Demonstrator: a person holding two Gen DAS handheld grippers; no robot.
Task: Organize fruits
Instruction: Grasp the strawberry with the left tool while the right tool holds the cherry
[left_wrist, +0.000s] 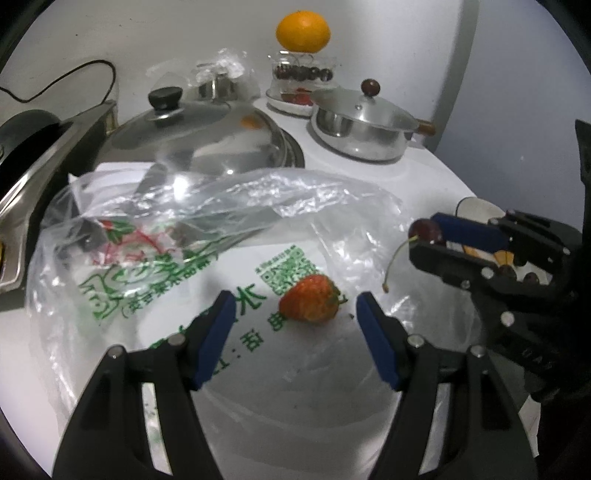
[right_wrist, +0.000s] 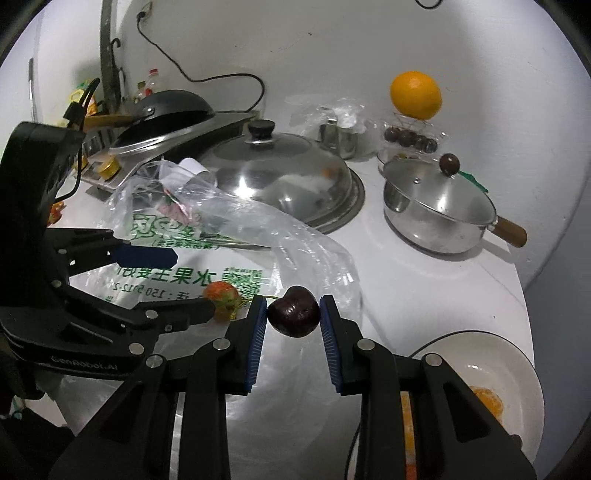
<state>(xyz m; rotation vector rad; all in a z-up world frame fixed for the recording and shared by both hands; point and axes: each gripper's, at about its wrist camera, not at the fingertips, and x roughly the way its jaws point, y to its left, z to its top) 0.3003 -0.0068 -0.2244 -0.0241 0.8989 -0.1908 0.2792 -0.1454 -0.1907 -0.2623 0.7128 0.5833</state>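
Two grippers worked over the plastic bag (left_wrist: 207, 236): the right gripper (right_wrist: 293, 314) pinched a dark cherry (right_wrist: 293, 312) between its pads, while the left gripper (left_wrist: 295, 314) stood wide, a strawberry (left_wrist: 310, 297) lying just ahead between its fingertips.

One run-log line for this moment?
left tool: open, around strawberry on plastic bag | right tool: shut on cherry | bowl: orange pieces

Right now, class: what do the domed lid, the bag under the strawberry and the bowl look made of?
Domed lid: polished metal, probably stainless steel; mirror reflections.
Bag: thin clear plastic film, glossy and crinkled, green print.
Bowl: seemingly glazed white ceramic; smooth sheen, dark rim line.
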